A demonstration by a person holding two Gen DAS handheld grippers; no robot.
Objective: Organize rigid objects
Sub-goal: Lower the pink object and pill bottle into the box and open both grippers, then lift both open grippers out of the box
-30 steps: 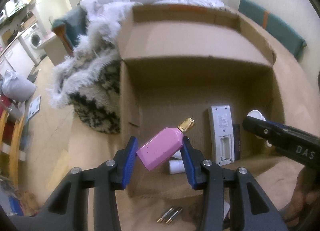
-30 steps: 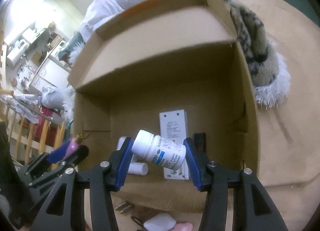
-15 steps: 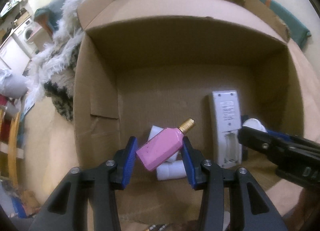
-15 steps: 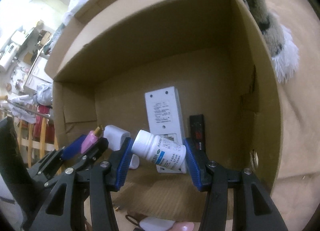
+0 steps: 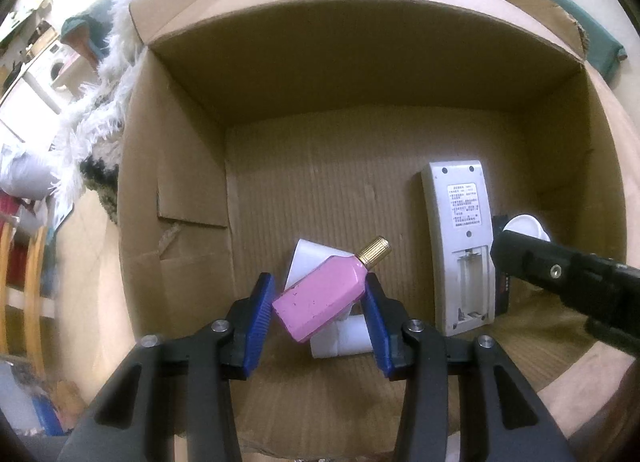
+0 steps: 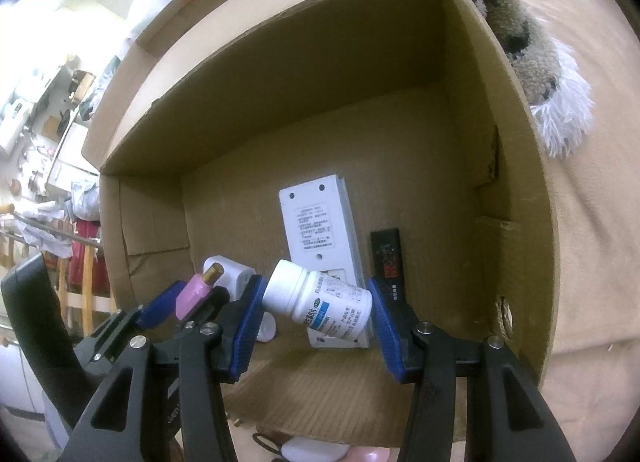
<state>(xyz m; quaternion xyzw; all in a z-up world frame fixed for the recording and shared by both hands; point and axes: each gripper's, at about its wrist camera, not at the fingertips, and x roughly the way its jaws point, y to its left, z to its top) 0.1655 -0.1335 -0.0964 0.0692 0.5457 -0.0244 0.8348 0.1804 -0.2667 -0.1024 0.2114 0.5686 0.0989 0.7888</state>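
1. There, the left gripper [image 5: 319,312] was clenched on a pink bottle [image 5: 320,302], its blue pads pressing the bottle's two sides; the bottle lay tilted between them, with its gold cap [image 5: 373,250] pointing up and to the right.
2. The right gripper [image 6: 316,312] was clamped on a white pill bottle [image 6: 320,300], which lay nearly on its side, white cap to the left and blue-printed label to the right.
3. Both held bottles hung over the near part of an open cardboard box [image 5: 176,197], inside its walls and above its floor.
4. On the box floor lay a white remote control [image 5: 460,238], back side up, its battery bay open at the near end.
5. Just right of the remote lay a small black device [image 6: 387,262] with red markings, close to the right wall.
6. Below the pink bottle, on the floor, sat white plastic pieces [image 5: 344,338]; what they were could not be told.
7. In the right wrist view the left gripper showed at the lower left, the pink bottle's cap just beside the right gripper's left pad.
8. A fluffy white-fringed blanket [image 5: 96,117] lay outside the box's left wall.
9. The box stood on a tan surface [image 6: 592,262].
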